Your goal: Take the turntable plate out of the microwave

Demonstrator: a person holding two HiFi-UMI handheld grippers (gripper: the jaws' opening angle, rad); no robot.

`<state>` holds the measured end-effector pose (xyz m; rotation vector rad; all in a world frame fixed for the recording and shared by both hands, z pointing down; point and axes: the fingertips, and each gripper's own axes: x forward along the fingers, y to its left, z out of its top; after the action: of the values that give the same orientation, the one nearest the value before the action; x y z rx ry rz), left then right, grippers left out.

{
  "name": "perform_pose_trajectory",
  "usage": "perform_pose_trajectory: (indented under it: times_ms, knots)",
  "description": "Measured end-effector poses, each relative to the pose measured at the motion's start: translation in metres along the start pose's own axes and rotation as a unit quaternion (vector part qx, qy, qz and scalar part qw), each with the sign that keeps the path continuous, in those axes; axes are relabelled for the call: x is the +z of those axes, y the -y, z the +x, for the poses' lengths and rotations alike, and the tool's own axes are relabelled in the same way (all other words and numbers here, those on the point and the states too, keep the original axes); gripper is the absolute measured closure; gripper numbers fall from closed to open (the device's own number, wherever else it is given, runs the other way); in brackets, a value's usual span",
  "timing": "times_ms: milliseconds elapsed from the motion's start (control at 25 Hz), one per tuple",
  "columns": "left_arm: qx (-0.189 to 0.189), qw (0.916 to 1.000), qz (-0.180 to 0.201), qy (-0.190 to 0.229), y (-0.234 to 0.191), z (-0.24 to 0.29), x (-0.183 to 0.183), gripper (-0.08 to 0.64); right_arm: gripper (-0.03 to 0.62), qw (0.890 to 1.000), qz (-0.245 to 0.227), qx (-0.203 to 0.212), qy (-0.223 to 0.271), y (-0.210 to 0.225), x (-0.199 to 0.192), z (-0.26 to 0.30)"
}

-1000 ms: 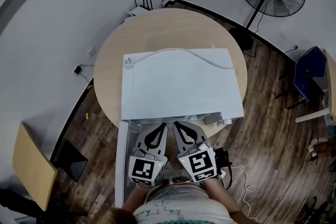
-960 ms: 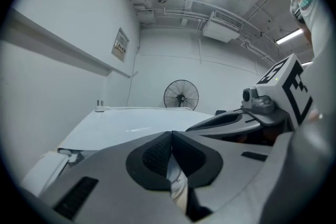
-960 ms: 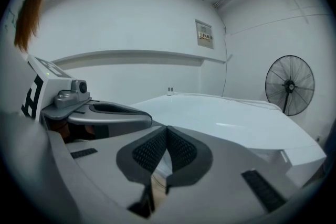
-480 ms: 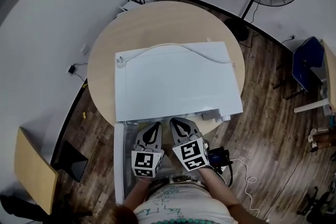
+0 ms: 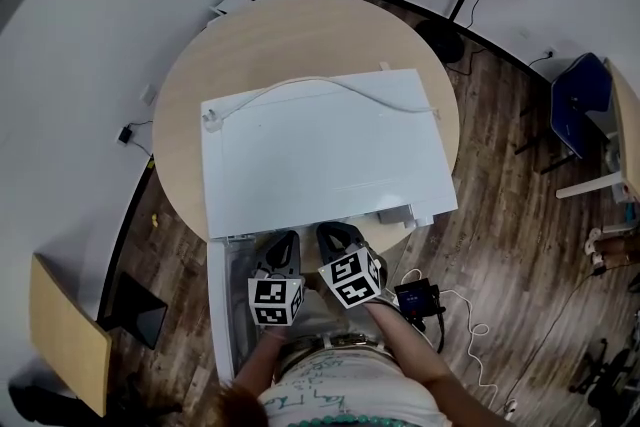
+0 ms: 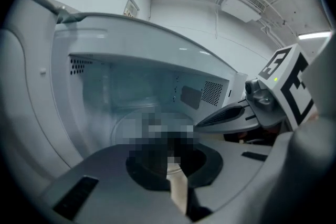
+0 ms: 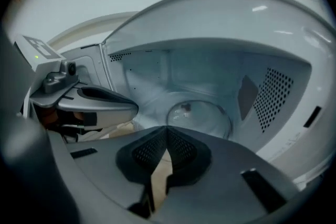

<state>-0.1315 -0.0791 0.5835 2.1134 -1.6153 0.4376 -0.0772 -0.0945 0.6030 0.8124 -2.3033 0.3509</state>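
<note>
Clear round turntable plate (image 7: pixel 198 117) lies seemingly flat inside open microwave (image 5: pixel 320 155).

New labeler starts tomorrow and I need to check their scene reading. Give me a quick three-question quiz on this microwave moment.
1. True or false: the microwave has its door closed.
2. Where is the turntable plate? A) inside the microwave B) on top of the microwave C) between a gripper's jaws
3. Fill in: the left gripper and right gripper both have their jaws ___.
Key: 1 false, the door stands open; 2 A; 3 shut, with nothing held.
</note>
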Motion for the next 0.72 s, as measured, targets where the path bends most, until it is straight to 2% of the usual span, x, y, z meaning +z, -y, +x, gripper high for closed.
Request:
perform_pose_trajectory:
  times_ms: [160, 240, 400, 640, 720]
  knots:
    - [0.000, 0.9999, -0.012, -0.011, -0.002, 0.006, -0.008, 0.545, 0.601, 1.000, 0.013, 0.004, -0.013, 0.003, -0.012, 0.005]
    - [0.002, 0.9995, -0.030, -0.013, -0.003, 0.007, -0.013, 0.545, 0.601, 0.999, 0.036, 0.007, -0.011, 0.005, -0.015, 0.007]
    - [0.004, 0.9911, -0.133, -0.013, -0.011, 0.008, -0.026, 0.543, 0.601, 0.996, 0.085, 0.017, 0.000, 0.009, -0.023, 0.011]
    - [0.030, 0.9880, -0.150, -0.023, -0.019, 0.008, -0.042, 0.541, 0.601, 0.997, 0.068, -0.005, -0.021, 0.017, -0.032, 0.006]
    - [0.037, 0.9831, -0.178, -0.020, -0.021, 0.009, -0.045, 0.533, 0.601, 0.997, 0.070, -0.009, -0.024, 0.020, -0.035, 0.003]
